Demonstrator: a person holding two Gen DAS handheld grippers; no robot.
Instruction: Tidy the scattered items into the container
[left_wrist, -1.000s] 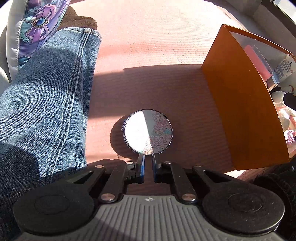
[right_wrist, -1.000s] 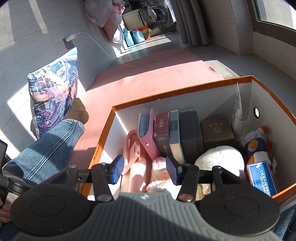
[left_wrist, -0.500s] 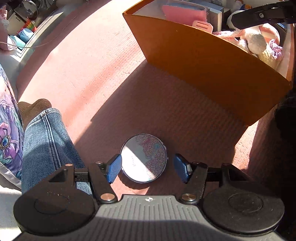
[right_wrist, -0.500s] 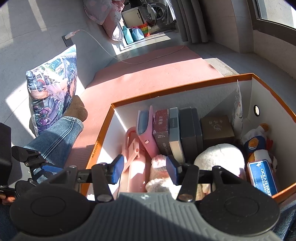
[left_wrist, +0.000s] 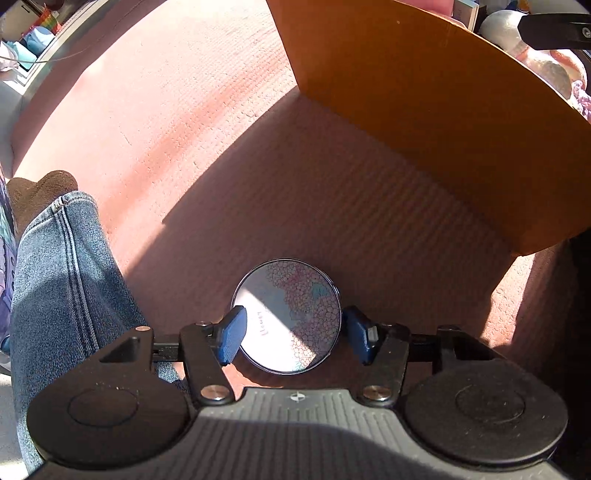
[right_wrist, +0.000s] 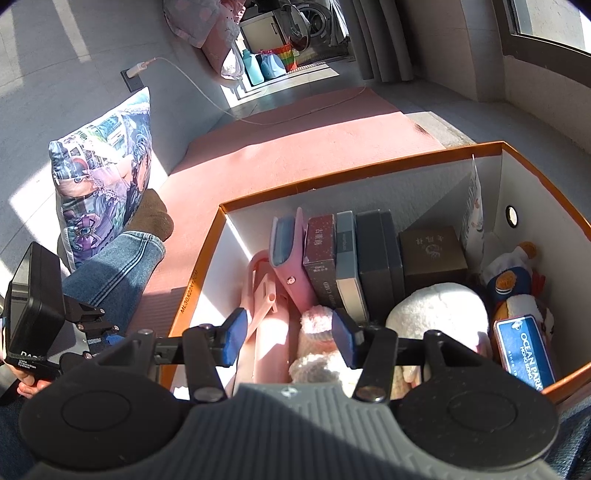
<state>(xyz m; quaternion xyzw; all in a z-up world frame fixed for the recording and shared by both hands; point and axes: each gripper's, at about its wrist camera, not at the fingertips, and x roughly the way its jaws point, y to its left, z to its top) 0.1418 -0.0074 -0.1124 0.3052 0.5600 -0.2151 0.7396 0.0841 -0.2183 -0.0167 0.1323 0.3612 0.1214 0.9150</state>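
The left claw points steeply down at the pink mat and straddles the round compact mirror, which lies flat on the mat in the shadow of the orange box, near its outer wall but apart from it; its jaws have just been closing in from a wider spread, with the mirror between them; the left blue pad overlaps the mirror's rim and seems to touch it, while the right blue pad sits just beside the rim, and whether it presses there I cannot tell; the mirror is not lifted; a leg in blue jeans lies along the mat's left edge.

The right claw hovers over the near edge of the box, its jaws about half open and holding nothing; below its pads, inside the box, lie a pink clip and a white knitted piece; farther in stand a row of small boxes and books, a white plush and a penguin toy toward the right wall; a printed cushion leans on the wall beyond the mat's far left corner.
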